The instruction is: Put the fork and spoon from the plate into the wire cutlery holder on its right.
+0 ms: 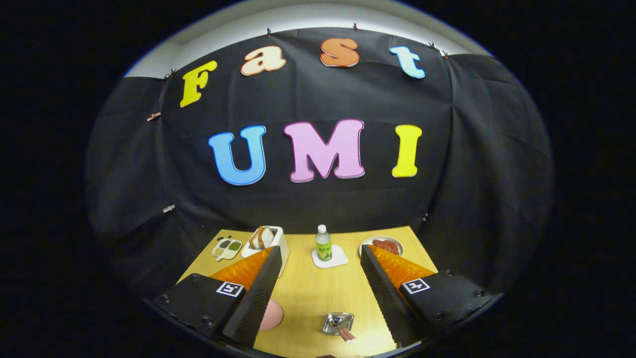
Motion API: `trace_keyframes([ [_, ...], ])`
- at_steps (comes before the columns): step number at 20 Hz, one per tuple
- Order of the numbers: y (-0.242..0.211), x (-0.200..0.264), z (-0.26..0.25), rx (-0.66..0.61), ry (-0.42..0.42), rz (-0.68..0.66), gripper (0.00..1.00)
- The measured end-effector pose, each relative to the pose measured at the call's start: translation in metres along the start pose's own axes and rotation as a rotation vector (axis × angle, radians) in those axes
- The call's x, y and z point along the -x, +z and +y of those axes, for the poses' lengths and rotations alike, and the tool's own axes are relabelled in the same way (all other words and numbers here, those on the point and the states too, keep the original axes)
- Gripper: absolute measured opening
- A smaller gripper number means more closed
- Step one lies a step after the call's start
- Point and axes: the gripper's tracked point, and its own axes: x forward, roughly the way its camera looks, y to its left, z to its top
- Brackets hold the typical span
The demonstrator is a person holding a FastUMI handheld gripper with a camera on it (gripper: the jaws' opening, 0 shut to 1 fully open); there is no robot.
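Cutlery is being seen standing in the wire cutlery holder [338, 322]
Gripper [318, 263] is being held wide, gripping nothing; pink plate [272, 314] is lying at nine o'clock of the holder; its contents are being hidden.

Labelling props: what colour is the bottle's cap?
White, on the bottle standing beyond the open gripper; gripper view.

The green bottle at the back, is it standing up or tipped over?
Upright. The bottle stands cap up on a white coaster, on the table beyond the open gripper.
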Motion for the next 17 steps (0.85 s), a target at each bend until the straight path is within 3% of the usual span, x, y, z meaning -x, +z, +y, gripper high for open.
trace_keyframes([
  [6,0.038,0.014,0.013,0.058,0.034,-0.165,0.99],
  [13,0.019,0.029,0.020,0.003,0.126,-0.220,0.99],
  [17,-0.013,0.030,0.022,-0.017,0.170,-0.178,0.99],
])
